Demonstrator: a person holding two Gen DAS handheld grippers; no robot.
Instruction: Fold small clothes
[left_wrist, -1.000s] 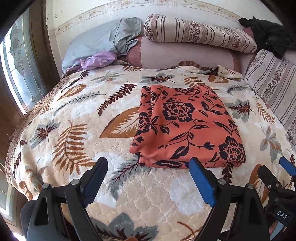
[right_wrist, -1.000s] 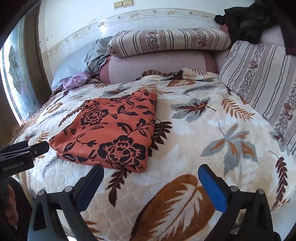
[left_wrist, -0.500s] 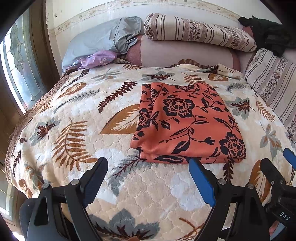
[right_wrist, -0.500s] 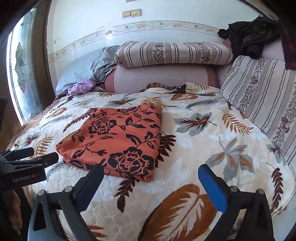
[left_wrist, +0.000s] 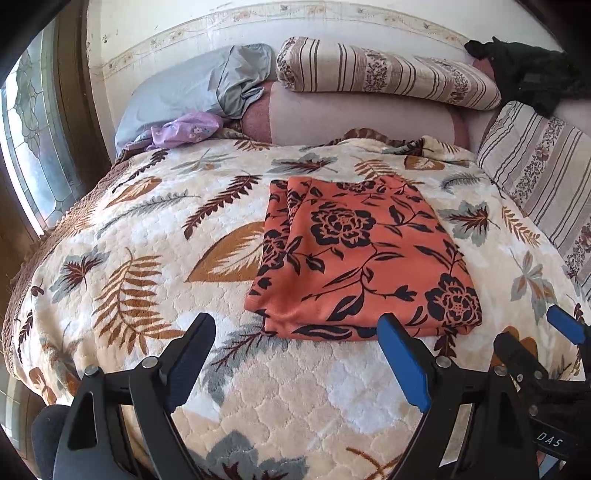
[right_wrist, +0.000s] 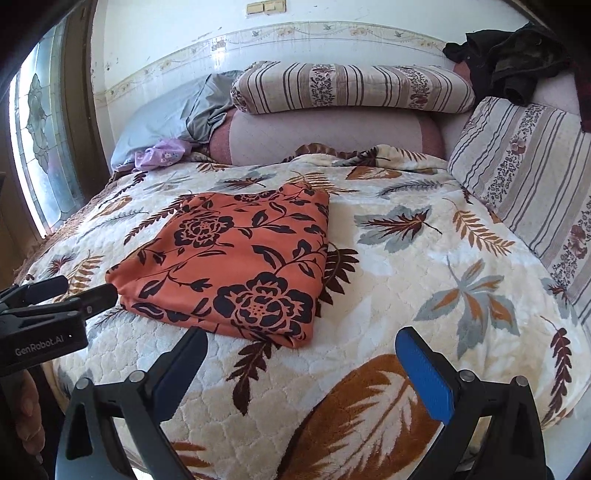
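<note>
An orange garment with black flowers (left_wrist: 362, 258) lies folded into a flat rectangle on the leaf-patterned bed blanket (left_wrist: 147, 236); it also shows in the right wrist view (right_wrist: 236, 266). My left gripper (left_wrist: 295, 354) is open and empty, hovering just short of the garment's near edge. My right gripper (right_wrist: 301, 365) is open and empty, near the garment's front right corner. The right gripper shows at the right edge of the left wrist view (left_wrist: 532, 347), and the left gripper at the left edge of the right wrist view (right_wrist: 59, 295).
Striped pillows (left_wrist: 384, 70) and a pink bolster (left_wrist: 354, 118) line the head of the bed. A grey cloth (left_wrist: 207, 85) and a purple cloth (left_wrist: 184, 129) lie at the back left. Dark clothes (right_wrist: 509, 62) sit back right. A window (left_wrist: 29, 147) is left.
Both grippers have drawn back and risen a little from the bed; the folded garment looks slightly farther away. The garment has not moved and both grippers stay open.
</note>
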